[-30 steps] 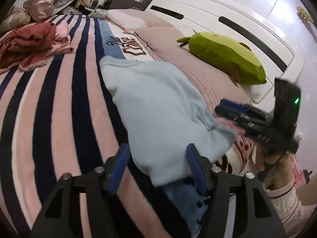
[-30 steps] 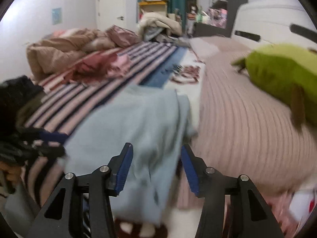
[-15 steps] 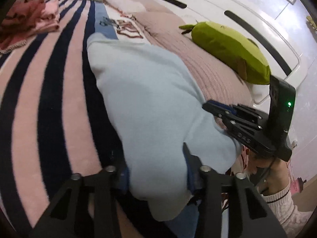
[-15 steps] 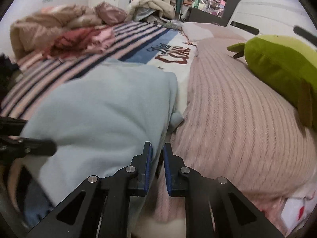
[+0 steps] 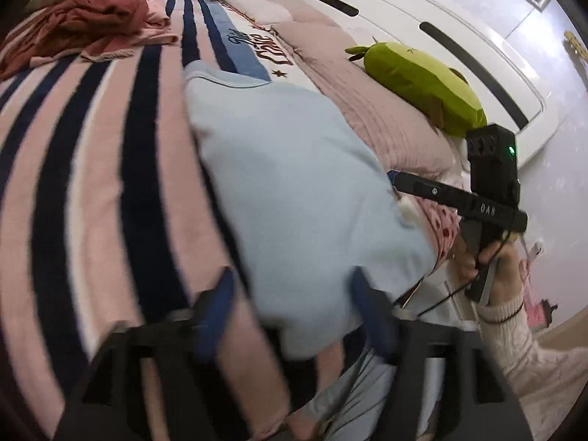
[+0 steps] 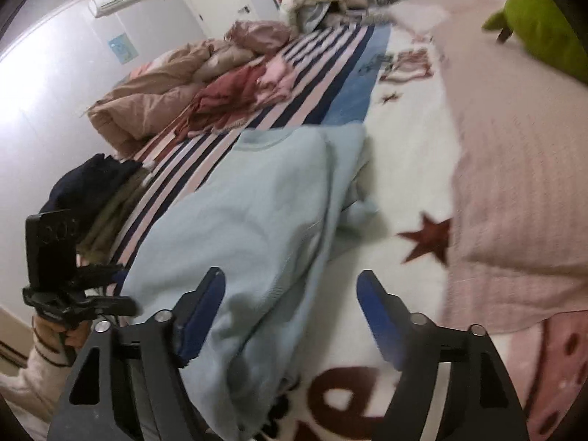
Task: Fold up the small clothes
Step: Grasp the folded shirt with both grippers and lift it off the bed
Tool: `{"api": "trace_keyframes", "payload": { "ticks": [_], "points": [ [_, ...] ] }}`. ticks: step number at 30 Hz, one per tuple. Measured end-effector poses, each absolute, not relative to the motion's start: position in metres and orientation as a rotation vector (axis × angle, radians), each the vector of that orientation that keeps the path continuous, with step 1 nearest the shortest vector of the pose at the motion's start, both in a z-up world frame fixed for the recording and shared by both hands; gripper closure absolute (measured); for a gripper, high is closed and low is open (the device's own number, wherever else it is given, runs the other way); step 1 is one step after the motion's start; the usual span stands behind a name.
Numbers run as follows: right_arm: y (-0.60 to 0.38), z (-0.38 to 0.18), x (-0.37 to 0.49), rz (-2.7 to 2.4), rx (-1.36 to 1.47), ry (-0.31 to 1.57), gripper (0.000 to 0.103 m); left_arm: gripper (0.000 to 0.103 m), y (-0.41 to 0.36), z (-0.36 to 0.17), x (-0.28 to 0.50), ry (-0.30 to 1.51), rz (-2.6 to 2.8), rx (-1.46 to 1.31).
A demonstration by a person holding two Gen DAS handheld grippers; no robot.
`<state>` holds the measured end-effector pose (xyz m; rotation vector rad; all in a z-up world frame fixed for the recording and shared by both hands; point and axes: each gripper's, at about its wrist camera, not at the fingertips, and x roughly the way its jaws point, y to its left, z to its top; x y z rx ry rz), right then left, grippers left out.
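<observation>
The fingers of the left gripper (image 5: 294, 316) are spread wide, with the near edge of the light blue sweatshirt (image 5: 294, 183) seen between them; contact is blurred and cannot be told. The fingers of the right gripper (image 6: 290, 316) are also held wide apart over the sweatshirt's edge. The sweatshirt is laid on the striped blanket (image 5: 92, 147) of the bed.

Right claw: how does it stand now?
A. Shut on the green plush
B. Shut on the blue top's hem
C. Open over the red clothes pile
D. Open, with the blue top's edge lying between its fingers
D. In the right wrist view the right claw has its fingers spread wide, with the edge of the blue top draped between them on the bed.
</observation>
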<state>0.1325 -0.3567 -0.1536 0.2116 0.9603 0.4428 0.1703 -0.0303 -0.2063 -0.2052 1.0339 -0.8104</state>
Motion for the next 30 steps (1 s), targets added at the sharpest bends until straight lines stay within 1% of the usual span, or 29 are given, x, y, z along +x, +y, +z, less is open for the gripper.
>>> {"api": "trace_keyframes", "payload": {
  "ticks": [5,9,11,13,15,16,18,19,21,26,30],
  "points": [
    [-0.36,-0.171,0.145,0.443,0.277,1.011,0.027,0.026,-0.016,-0.198,0.194,1.025,-0.83,-0.274],
    [-0.361,-0.183,0.16,0.5,0.305,1.003,0.027,0.026,-0.032,-0.207,0.234,1.056,-0.826,-0.309],
    [-0.36,-0.19,0.169,0.523,0.326,1.008,0.029,0.03,-0.039,-0.217,0.254,1.076,-0.843,-0.372],
    [-0.359,-0.194,0.178,0.529,0.336,1.002,0.04,0.055,-0.045,-0.228,0.271,1.097,-0.838,-0.416],
    [-0.357,-0.195,0.184,0.527,0.338,0.983,0.067,0.064,-0.048,-0.233,0.278,1.101,-0.814,-0.443],
    [-0.356,-0.196,0.186,0.538,0.345,0.98,0.072,0.072,-0.051,-0.232,0.279,1.097,-0.806,-0.447],
    [-0.351,-0.197,0.189,0.543,0.349,0.971,0.079,0.078,-0.056,-0.223,0.273,1.062,-0.791,-0.398],
    [-0.35,-0.195,0.188,0.547,0.346,0.96,0.081,0.08,-0.057,-0.216,0.27,1.045,-0.783,-0.369],
    [-0.351,-0.185,0.183,0.558,0.368,0.926,0.084,0.081,-0.059,-0.201,0.264,1.013,-0.789,-0.341],
    [-0.345,-0.148,0.167,0.561,0.35,0.836,0.085,0.082,-0.062,-0.155,0.245,0.921,-0.807,-0.26],
    [-0.329,-0.103,0.149,0.578,0.313,0.732,0.086,0.083,-0.052,-0.101,0.221,0.809,-0.811,-0.204]
  ]
}}
